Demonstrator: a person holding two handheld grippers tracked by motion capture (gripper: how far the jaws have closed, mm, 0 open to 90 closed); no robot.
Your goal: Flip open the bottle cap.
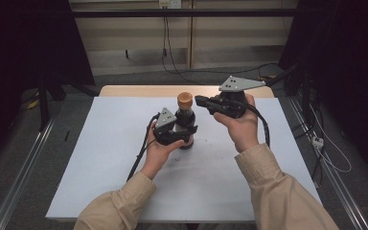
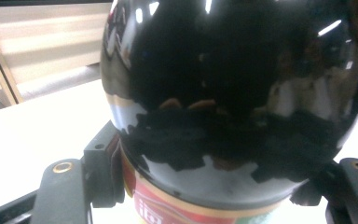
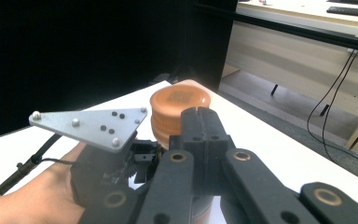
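Standing upright near the table's (image 1: 100,158) middle, the dark bottle (image 1: 186,125) is clamped round its body by the left gripper (image 1: 188,130), likely to steady it, while the right gripper (image 1: 197,100), jaws closed and empty, nears the orange cap (image 1: 185,99).

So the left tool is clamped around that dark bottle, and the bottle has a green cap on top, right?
Not quite: the cap is orange, not green, as the high view and the right gripper view show. The rest holds: the left gripper has its jaws clamped around the dark bottle, which stands on the table.
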